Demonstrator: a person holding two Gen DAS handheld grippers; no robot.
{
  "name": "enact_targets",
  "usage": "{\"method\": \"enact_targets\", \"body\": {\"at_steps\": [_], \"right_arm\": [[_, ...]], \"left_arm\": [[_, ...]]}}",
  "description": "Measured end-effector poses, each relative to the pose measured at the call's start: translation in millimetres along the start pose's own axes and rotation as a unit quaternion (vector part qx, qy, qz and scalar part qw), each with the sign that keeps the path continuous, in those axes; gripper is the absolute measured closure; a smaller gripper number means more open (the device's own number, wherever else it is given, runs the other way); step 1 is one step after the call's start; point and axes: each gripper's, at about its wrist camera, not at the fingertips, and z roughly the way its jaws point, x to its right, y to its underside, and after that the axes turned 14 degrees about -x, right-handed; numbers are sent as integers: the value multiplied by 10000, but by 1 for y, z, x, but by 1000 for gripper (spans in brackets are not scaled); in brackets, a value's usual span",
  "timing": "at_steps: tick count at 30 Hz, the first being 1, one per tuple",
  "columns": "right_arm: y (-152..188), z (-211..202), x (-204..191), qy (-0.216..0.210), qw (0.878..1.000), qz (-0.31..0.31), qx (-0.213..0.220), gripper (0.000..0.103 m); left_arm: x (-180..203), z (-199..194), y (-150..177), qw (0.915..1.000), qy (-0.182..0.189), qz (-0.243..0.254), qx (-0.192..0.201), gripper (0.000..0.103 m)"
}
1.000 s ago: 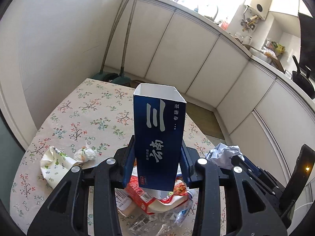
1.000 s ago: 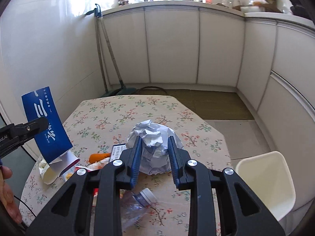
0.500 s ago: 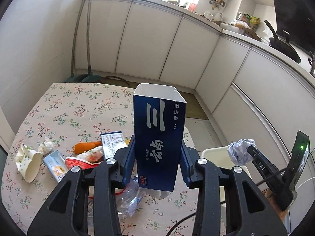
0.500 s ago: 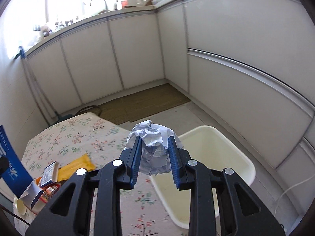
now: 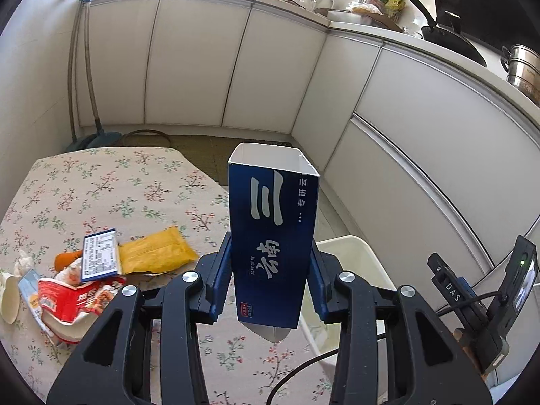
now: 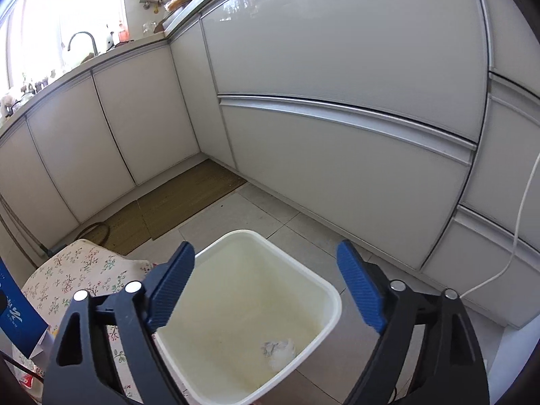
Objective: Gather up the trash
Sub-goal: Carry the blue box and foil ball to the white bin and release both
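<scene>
- While the right gripper [image 6: 266,290] hangs directly over the cream-white square plastic bin [image 6: 332,307], its blue jaws have just been opening and now stand wide apart with nothing between them.
- The crumpled ball of white paper [image 6: 278,351] lies on the bin's floor, toward the near right corner, straight below the gap between the jaws.
- The left gripper [image 5: 270,283] is clamped on the tall dark-blue cardboard carton [image 5: 273,239], its pads pressing the carton's two narrow sides low down.
- The carton's long axis runs straight out ahead of the left gripper, open white end farthest from it, folded bottom flap poking out nearest the camera.
- From the left wrist view the bin's rim [image 5: 357,246] shows just behind and to the right of the carton, beyond the edge of the round table with the floral cloth [image 5: 101,185]; the carton appears not yet over the opening.
- The coming move likely turns on carrying the carton rightward and a little forward until it sits above the bin.
- Both grippers point forward and slant downward; the right one is nearer the bin and probably has to clear away first.
- Left on the cloth are a flat yellow padded envelope [image 5: 155,251], a torn red instant-noodle wrapper [image 5: 74,300] and a small blue-and-white label card [image 5: 100,256].
</scene>
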Motion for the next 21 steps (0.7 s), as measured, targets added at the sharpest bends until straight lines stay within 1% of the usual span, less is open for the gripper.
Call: {"method": "enact_targets", "body": {"at_steps": [4,10,18,20,21], "right_arm": [[0,-2,22,86,10000,16,21,13],[9,-3,45,225,9997,-57,14,12],[9,6,73,402,9991,50,-121,12],[9,7,79,422,9990,106,-131,12],[9,8,81,432,9989,124,-137,12]], "left_arm": [[27,18,-2,9997,157,152,-110,65],[63,52,-9,9979,389,336,-392,65],[94,84,-10,9942,619,493,-727,64],[97,90,-10,9937,636,470,-798,61],[98,93,-9,9930,681,447,-855,54]]}}
